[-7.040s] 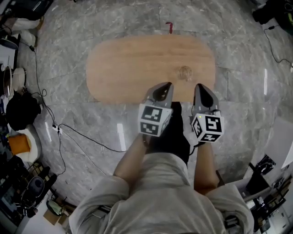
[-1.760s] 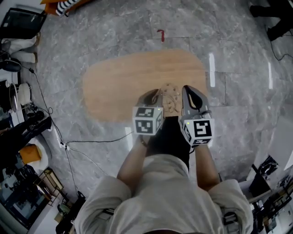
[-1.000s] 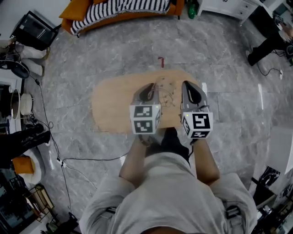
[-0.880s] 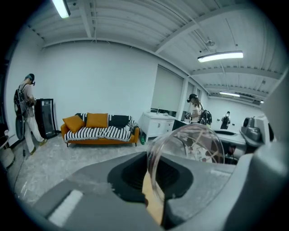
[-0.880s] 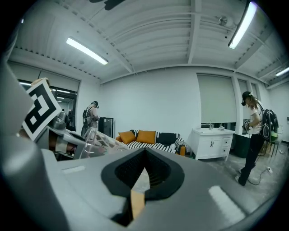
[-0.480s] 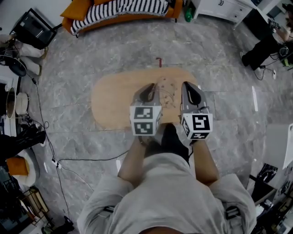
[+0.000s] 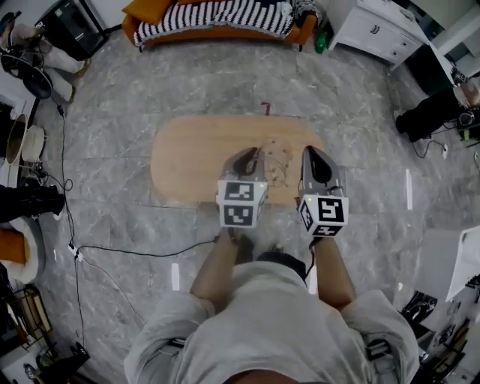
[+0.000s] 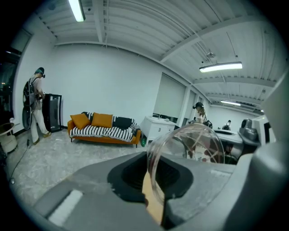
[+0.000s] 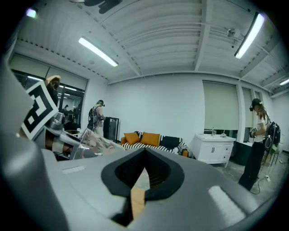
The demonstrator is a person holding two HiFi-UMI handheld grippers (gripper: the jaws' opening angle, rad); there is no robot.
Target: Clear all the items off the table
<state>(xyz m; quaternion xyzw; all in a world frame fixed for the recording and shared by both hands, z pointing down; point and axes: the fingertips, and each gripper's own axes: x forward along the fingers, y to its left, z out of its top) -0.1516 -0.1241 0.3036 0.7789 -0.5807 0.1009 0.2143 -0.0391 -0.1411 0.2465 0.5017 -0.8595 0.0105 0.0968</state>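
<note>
A clear round container (image 7: 276, 160) hangs above the oval wooden table (image 7: 191, 157), between my two grippers. My left gripper (image 7: 244, 159) is shut on its rim. In the left gripper view the container (image 8: 194, 144) stands to the right of the left gripper (image 8: 152, 191), with its edge pinched between the dark pads. My right gripper (image 7: 315, 159) is beside the container and its jaws are shut with nothing in them. From the right gripper (image 9: 137, 182) view the container (image 9: 88, 137) shows at the left. No other item lies on the table top.
An orange sofa (image 7: 217, 16) with a striped cover stands beyond the table, and a white cabinet (image 7: 371, 31) is at the far right. Cables (image 7: 97, 251) trail over the grey floor on the left. A person (image 8: 34, 106) stands by the far wall and another person (image 9: 257, 140) near the cabinet.
Seven seconds ago the container stood on the table; now my left gripper holds it in the air. Over the last second both grippers moved together above the table, and more of the sofa shows.
</note>
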